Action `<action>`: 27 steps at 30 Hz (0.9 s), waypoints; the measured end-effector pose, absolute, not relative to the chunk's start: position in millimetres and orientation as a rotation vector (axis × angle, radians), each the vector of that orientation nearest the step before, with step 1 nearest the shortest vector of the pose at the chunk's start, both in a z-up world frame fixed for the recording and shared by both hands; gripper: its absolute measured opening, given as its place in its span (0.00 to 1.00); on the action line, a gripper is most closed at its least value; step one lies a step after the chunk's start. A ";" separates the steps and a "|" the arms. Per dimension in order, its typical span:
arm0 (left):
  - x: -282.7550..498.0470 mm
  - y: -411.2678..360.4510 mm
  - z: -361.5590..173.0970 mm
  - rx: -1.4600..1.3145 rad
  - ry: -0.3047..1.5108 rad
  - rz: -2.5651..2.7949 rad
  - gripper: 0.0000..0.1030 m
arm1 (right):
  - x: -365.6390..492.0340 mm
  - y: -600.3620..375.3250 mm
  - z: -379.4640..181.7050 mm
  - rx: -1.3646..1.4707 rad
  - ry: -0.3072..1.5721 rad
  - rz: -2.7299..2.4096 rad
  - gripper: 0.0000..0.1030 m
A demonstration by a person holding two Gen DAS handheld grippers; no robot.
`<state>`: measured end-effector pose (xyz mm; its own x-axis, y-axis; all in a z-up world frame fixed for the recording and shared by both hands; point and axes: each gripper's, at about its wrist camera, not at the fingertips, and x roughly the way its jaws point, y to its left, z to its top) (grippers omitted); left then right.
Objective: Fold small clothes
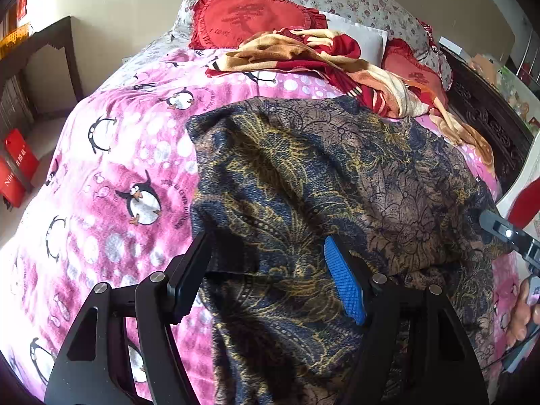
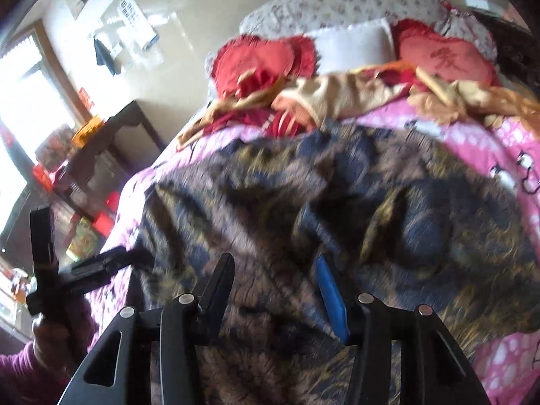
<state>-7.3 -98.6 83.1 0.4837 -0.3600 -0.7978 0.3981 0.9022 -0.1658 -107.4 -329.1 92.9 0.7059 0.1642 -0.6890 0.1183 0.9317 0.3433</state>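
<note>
A dark blue, brown and gold patterned garment [image 1: 320, 182] lies spread and rumpled on a pink penguin blanket [image 1: 111, 155]. My left gripper [image 1: 266, 246] is open just above the garment's near left part, with nothing between its fingers. In the right wrist view, which is blurred by motion, the same garment [image 2: 320, 195] fills the middle, and my right gripper [image 2: 275, 266] is open above its near edge, holding nothing. The left gripper also shows at the left edge of the right wrist view [image 2: 84, 246].
Red heart cushions [image 1: 249, 17], a white pillow [image 1: 364, 38] and a red and beige blanket [image 1: 324, 57] lie at the head of the bed. A dark wooden desk [image 1: 40, 44] stands left of the bed. A carved dark bed frame [image 1: 486, 114] runs along the right.
</note>
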 end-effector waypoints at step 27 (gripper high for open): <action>22.9 -263.3 72.4 0.072 1.105 -0.763 0.14 | -204.8 -381.1 99.4 0.475 0.757 -0.082 0.51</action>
<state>22.9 -263.3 72.4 0.2263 -0.5191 -0.8242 0.5870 0.7479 -0.3099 -204.8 -381.1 99.4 0.7290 0.0964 -0.6777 0.2396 0.8915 0.3845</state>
